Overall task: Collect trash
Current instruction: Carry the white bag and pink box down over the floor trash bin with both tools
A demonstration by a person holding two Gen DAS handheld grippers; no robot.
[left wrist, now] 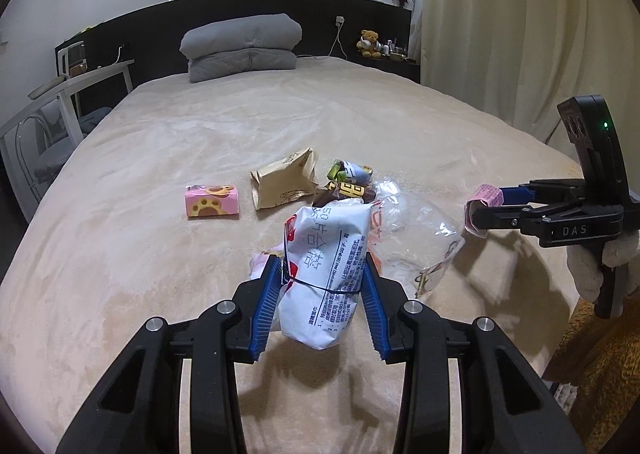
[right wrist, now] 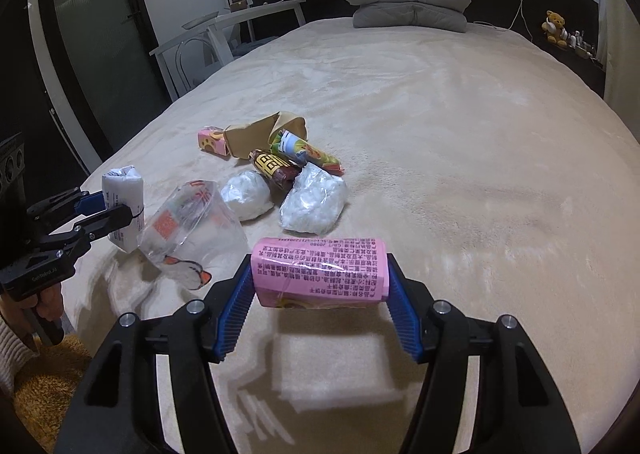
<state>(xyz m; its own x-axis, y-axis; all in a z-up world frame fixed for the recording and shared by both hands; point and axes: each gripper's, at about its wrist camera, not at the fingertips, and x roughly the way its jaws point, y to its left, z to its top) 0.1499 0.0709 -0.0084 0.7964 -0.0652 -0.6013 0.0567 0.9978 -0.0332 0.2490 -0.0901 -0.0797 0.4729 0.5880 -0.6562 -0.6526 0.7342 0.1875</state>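
Note:
My left gripper [left wrist: 320, 286] is shut on a white printed packet [left wrist: 328, 262] and holds it above the bed; it also shows in the right wrist view [right wrist: 122, 209]. My right gripper [right wrist: 320, 282] is shut on a pink printed packet [right wrist: 320, 272], seen from the left wrist view [left wrist: 486, 199] at the bed's right edge. On the beige blanket [right wrist: 460, 133] lie a clear plastic bag [right wrist: 192, 230], two white crumpled bags [right wrist: 314, 201], a brown paper bag [left wrist: 284, 177], a pink paw-print box [left wrist: 212, 201] and colourful snack wrappers [right wrist: 280, 165].
A folded grey duvet [left wrist: 244, 45] lies at the black headboard. A white table and clear chair [left wrist: 52, 109] stand left of the bed. A teddy bear [left wrist: 370, 42] sits on the right bedside shelf. A curtain [left wrist: 520, 13] hangs at the right.

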